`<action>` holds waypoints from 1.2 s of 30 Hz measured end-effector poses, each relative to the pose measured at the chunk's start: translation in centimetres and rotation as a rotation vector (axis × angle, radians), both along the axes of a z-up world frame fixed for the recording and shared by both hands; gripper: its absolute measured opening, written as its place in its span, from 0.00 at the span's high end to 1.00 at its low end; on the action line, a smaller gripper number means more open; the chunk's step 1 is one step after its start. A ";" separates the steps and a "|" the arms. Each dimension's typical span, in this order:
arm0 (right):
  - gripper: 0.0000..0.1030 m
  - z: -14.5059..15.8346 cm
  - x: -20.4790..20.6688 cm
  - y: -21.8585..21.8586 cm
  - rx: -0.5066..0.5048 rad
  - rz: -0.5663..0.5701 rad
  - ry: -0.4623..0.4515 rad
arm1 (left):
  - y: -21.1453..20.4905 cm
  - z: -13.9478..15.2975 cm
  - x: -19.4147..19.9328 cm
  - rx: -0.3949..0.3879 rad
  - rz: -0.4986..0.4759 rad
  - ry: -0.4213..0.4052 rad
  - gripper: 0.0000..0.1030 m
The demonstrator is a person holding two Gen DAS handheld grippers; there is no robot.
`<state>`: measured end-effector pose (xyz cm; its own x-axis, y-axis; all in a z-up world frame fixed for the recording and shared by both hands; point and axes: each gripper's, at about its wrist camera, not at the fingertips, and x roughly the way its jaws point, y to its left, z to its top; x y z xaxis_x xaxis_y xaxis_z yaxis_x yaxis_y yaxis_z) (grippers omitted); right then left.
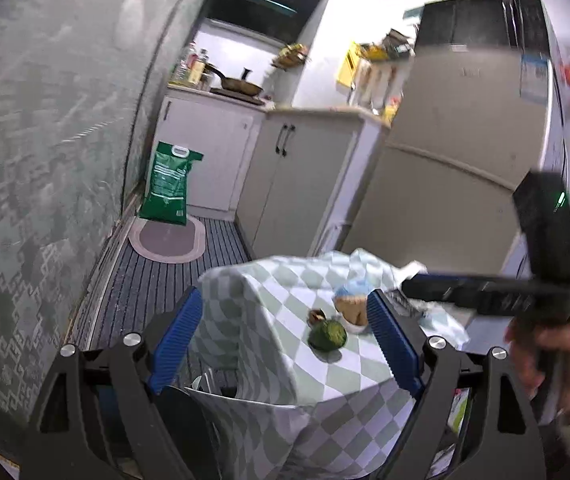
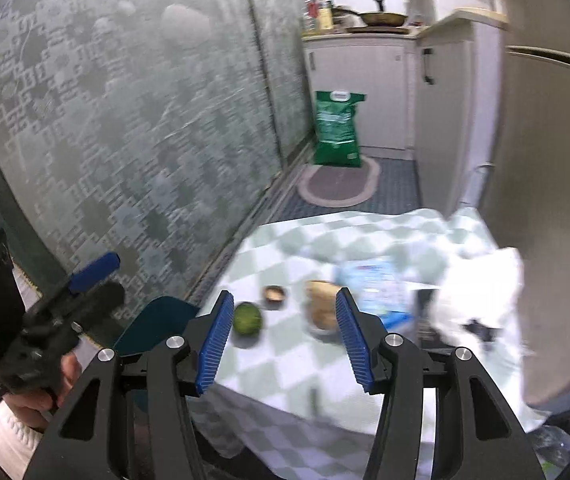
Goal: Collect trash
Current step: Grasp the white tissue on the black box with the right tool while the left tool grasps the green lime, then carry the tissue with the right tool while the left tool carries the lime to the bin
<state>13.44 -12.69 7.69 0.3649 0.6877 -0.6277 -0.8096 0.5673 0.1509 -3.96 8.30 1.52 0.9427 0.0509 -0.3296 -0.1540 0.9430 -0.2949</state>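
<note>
A small table under a green-and-white checked cloth (image 1: 277, 364) carries a round green fruit (image 1: 327, 334), a tiny brown cup (image 1: 317, 315), a tan paper cup (image 1: 353, 309) and a blue-white packet (image 1: 351, 290). My left gripper (image 1: 285, 340) hangs open over the table's near edge, nothing between its blue pads. My right gripper (image 2: 285, 344) is open too, above the cloth (image 2: 285, 368), framing the green fruit (image 2: 248, 319), brown cup (image 2: 273, 294) and tan cup (image 2: 323, 308). The packet (image 2: 373, 288) and a white plastic bag (image 2: 481, 300) lie to the right.
A patterned glass wall (image 1: 45, 160) runs along the left. Beyond the table are an oval mat (image 1: 169, 240), a green sack (image 1: 169, 184), white cabinets (image 1: 297, 176) and a fridge (image 1: 465, 160). A teal chair (image 2: 157, 324) stands at the table's left. A hand (image 1: 557, 356) grips the other tool.
</note>
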 end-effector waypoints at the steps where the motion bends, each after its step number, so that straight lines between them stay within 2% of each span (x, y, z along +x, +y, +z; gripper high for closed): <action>1: 0.46 0.1 0.3 -0.7 0.005 -0.009 0.003 | -0.5 -0.2 0.3 0.009 -0.007 0.009 0.16; 6: 0.45 0.9 1.7 -4.1 0.011 -0.053 -0.006 | -2.9 -1.0 2.1 0.073 -0.034 0.048 0.16; 15: 0.44 3.0 5.0 -8.6 -0.007 -0.108 -0.043 | -5.3 -2.1 5.1 0.178 -0.013 0.136 0.19; 17: 0.40 3.8 6.3 -9.4 -0.002 -0.126 -0.055 | -5.9 -2.5 5.9 0.216 -0.004 0.168 0.20; 19: 0.36 4.4 7.4 -10.1 0.007 -0.147 -0.064 | -6.5 -2.9 6.5 0.251 -0.005 0.193 0.24; 23: 0.36 4.1 9.7 -10.5 0.016 -0.165 -0.040 | -7.0 -3.6 7.4 0.261 -0.013 0.237 0.33; 25: 0.36 3.3 10.7 -10.6 0.032 -0.165 0.002 | -6.9 -3.8 7.6 0.259 -0.011 0.252 0.45; 26: 0.36 3.0 11.1 -10.5 0.039 -0.166 0.025 | -6.7 -3.8 7.7 0.258 -0.008 0.258 0.48; 28: 0.36 1.9 11.9 -10.4 0.047 -0.179 0.063 | -6.3 -4.0 7.9 0.251 0.007 0.275 0.65; 30: 0.36 1.1 12.3 -10.2 0.057 -0.190 0.091 | -5.9 -4.1 8.1 0.224 0.007 0.280 0.68; 32: 0.36 0.0 13.2 -10.1 0.082 -0.197 0.155 | -5.5 -4.0 8.2 0.198 0.003 0.276 0.68; 36: 0.50 -1.0 13.8 -9.4 0.083 -0.194 0.212 | -5.3 -3.8 8.2 0.176 0.000 0.272 0.69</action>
<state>27.24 -22.06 6.69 0.3612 0.6704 -0.6481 -0.6328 0.6867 0.3577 4.23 2.95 -2.30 0.8211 0.1293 -0.5560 -0.2044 0.9760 -0.0749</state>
